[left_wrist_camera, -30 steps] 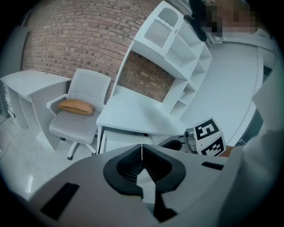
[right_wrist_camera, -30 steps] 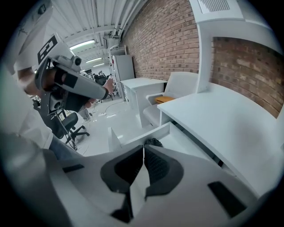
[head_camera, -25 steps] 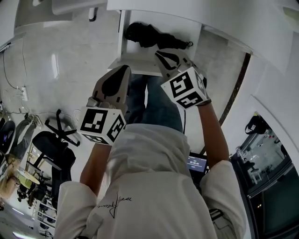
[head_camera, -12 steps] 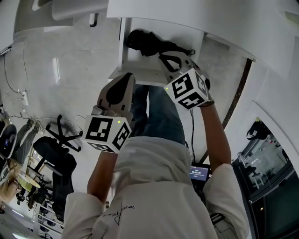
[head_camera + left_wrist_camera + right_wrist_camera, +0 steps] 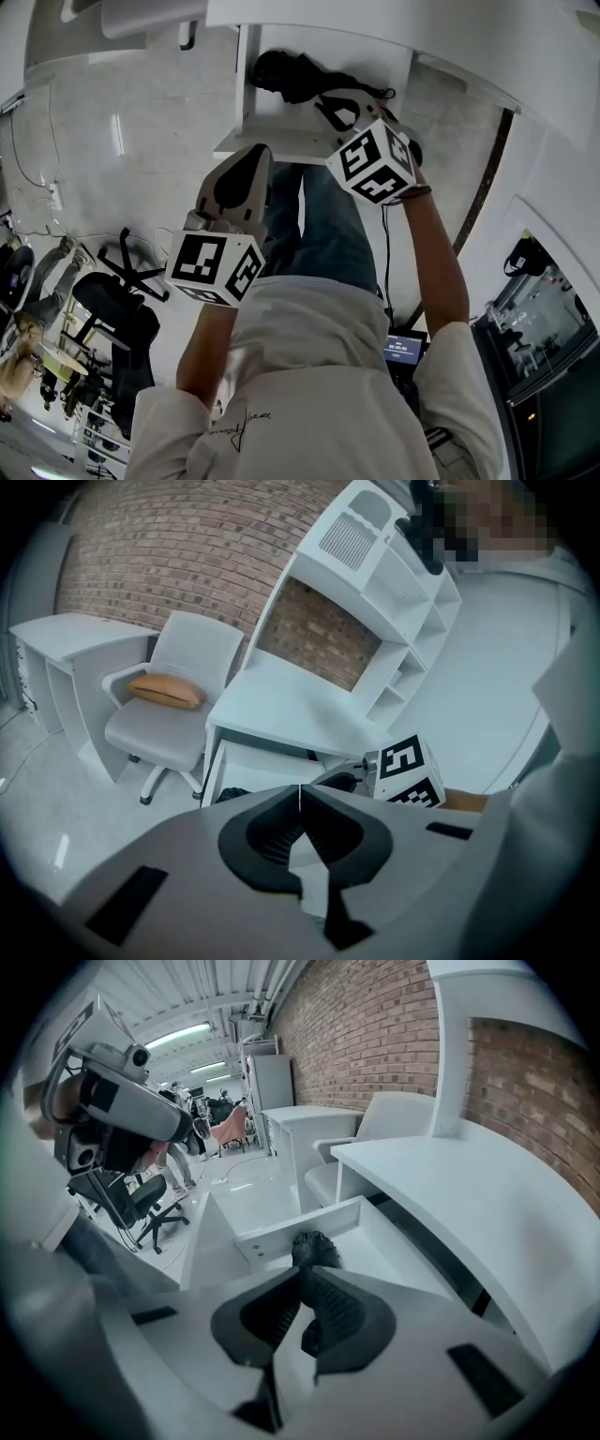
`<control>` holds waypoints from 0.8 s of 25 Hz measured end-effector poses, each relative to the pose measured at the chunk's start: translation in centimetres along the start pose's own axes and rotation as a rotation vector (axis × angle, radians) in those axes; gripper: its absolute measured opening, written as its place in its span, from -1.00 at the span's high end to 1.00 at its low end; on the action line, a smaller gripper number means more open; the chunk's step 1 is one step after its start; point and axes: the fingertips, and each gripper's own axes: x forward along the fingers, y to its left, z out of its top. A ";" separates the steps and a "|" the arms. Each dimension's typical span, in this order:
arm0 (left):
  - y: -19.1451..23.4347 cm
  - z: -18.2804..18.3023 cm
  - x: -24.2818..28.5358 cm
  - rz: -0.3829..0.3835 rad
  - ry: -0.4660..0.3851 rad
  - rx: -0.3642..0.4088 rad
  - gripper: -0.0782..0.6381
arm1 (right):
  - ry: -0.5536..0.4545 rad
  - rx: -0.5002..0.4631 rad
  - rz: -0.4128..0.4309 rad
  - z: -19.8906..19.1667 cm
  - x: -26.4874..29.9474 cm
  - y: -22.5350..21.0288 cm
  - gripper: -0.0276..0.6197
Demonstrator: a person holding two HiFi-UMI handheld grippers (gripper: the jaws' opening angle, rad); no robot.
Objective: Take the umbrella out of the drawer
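White top (image 5: pixel 309 375), blue jeans (image 5: pixel 323 230)

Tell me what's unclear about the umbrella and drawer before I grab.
- Umbrella: head view, right end behind the right gripper; right gripper view, gripper body covers all but one end.
- Gripper-umbrella contact: cannot tell in either view.
- Drawer: rear hidden under the desktop, head view.

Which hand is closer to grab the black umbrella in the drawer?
The right. The right gripper hangs over the open drawer, pointing at the umbrella just beyond its shut jaws. The left gripper sits back, outside the drawer's front.
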 end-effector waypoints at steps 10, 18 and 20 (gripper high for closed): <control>-0.3 -0.6 0.8 -0.004 0.020 -0.007 0.73 | 0.071 -0.006 -0.003 -1.6 2.7 -1.5 0.54; 0.2 -1.0 1.7 0.009 0.024 -0.027 0.73 | 0.148 -0.016 0.002 -4.0 5.1 -2.3 0.36; 0.4 -1.2 1.8 0.015 0.029 -0.030 0.73 | 0.172 -0.018 -0.003 -4.7 5.8 -2.3 0.31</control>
